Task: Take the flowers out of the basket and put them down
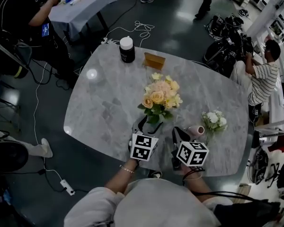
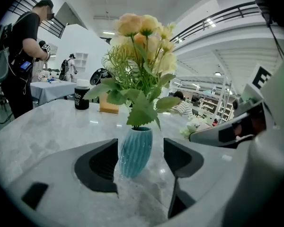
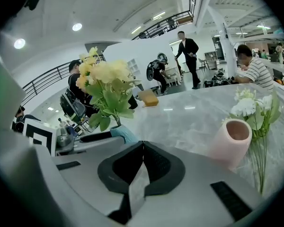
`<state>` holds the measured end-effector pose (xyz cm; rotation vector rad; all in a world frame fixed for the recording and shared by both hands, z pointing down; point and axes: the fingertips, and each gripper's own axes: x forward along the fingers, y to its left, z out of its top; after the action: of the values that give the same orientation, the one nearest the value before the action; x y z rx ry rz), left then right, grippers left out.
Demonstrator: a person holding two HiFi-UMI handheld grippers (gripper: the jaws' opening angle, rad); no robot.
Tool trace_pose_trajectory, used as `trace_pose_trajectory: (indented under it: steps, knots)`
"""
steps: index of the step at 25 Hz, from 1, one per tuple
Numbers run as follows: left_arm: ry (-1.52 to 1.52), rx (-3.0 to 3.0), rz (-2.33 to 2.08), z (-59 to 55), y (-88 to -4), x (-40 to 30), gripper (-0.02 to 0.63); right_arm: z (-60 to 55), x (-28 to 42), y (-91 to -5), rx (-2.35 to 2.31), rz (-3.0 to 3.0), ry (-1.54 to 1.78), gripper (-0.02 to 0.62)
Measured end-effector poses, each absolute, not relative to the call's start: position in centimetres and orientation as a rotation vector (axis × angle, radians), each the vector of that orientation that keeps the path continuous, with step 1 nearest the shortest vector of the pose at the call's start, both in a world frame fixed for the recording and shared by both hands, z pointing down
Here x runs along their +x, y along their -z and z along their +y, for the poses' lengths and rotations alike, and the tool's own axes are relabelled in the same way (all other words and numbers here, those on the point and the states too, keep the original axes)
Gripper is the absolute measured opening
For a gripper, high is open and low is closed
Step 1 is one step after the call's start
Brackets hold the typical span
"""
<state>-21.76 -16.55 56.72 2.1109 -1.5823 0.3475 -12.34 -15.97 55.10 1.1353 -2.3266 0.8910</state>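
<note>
A bunch of peach and yellow flowers [image 1: 160,97] stands upright in a ribbed teal vase [image 2: 135,150] on the marble table [image 1: 104,108]. My left gripper [image 2: 141,157] is open with the vase between its jaws. A clear gap shows on the right side, and the left pad [image 2: 104,167] sits very close to the vase. In the head view the left gripper [image 1: 149,123] reaches under the leaves, which hide the vase. My right gripper [image 3: 143,148] is shut with nothing in it, just right of the left one [image 1: 176,132].
A pink vase [image 3: 231,143] stands right of my right gripper, with white flowers [image 1: 214,120] beside it. At the table's far side are a black jar with a white lid [image 1: 127,49] and a tan block [image 1: 154,60]. People and other tables surround it.
</note>
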Motion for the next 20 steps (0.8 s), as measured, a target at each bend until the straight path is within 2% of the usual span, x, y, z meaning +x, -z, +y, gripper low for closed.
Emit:
trace_pose_trajectory:
  steps: [20]
  knots:
    - [-0.348,2.099,-1.574,-18.1,-57.8,-22.0,0.278,-16.5,-13.7,-55.9,1.030,-2.377,-0.949,0.008]
